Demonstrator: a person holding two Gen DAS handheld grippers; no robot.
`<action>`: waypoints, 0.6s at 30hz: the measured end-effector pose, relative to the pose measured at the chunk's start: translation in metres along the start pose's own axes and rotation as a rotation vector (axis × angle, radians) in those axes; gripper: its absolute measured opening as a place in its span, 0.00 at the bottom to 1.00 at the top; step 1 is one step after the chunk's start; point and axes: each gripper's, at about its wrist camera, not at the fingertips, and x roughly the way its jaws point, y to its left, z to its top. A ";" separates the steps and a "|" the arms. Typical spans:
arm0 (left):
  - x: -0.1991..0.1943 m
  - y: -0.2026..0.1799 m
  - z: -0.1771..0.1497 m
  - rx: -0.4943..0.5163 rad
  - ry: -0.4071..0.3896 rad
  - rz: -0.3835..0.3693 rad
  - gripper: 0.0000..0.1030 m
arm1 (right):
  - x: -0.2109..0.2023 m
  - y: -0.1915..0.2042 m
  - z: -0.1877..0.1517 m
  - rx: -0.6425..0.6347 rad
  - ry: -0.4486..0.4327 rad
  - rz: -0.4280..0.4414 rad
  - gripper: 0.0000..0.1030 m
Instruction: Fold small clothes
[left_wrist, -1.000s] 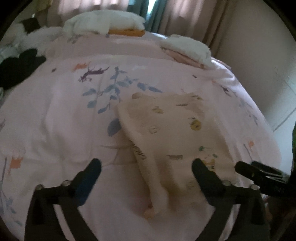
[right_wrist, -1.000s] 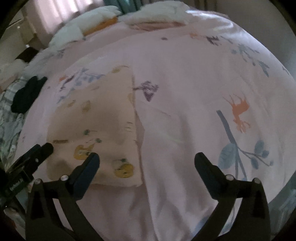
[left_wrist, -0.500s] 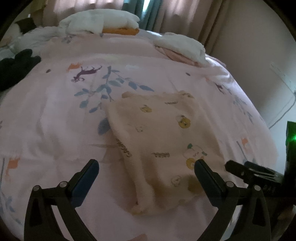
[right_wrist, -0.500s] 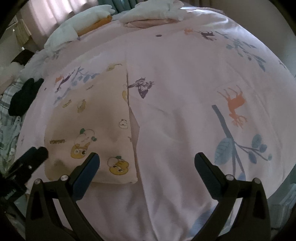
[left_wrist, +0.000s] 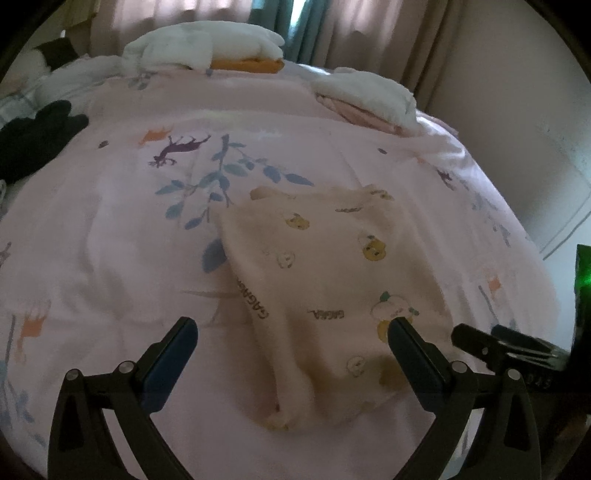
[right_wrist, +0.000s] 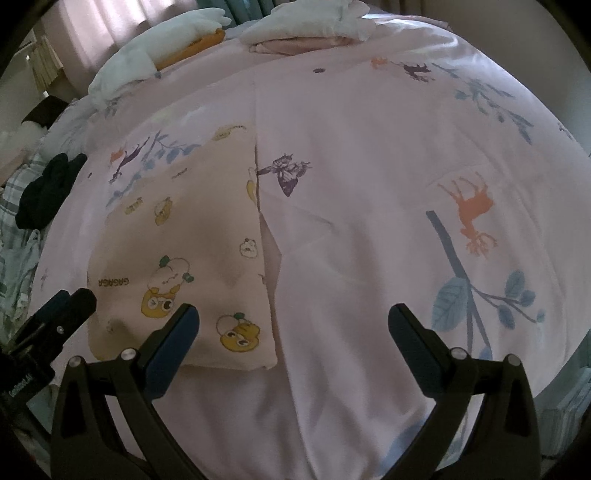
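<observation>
Garment: cream printed cloth (left_wrist: 332, 295) lies on the bed (left_wrist: 110, 240), centre-right of the left wrist frame and lower left of the right wrist frame (right_wrist: 177, 258); it looks already folded into a rough rectangle, its near corner bunched
Left gripper: (left_wrist: 291, 343) fingers spread wide, holding nothing; the right finger sits over the cloth's near right edge, contact unclear
Right gripper: (right_wrist: 293, 328) fingers spread wide, empty; the left finger overlaps the cloth's lower edge, the rest over bare duvet
Other things: black garment (left_wrist: 33, 136) at upper left, white folded piles (left_wrist: 199, 48) at the top, well apart from the cloth
Step, as judged: between folds, or lining up for another grasp
Risk: pinching the pink duvet along with the cloth, since both are soft and pale and the duvet has a raised crease just beside the cloth's right edge
Risk: dragging one corner alone could undo the fold or skew the edges, given the lumpy near corner
Risk: dim light blurs the edge line
</observation>
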 end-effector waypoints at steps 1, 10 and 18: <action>0.000 0.000 0.000 0.000 0.000 -0.004 0.99 | -0.001 0.000 0.000 0.003 -0.004 0.006 1.00; 0.001 0.001 0.001 0.006 0.007 0.001 0.99 | 0.001 0.006 0.000 -0.009 -0.001 0.025 1.00; 0.003 -0.006 -0.002 0.021 0.006 0.020 0.99 | 0.000 0.012 0.001 -0.026 -0.007 0.028 1.00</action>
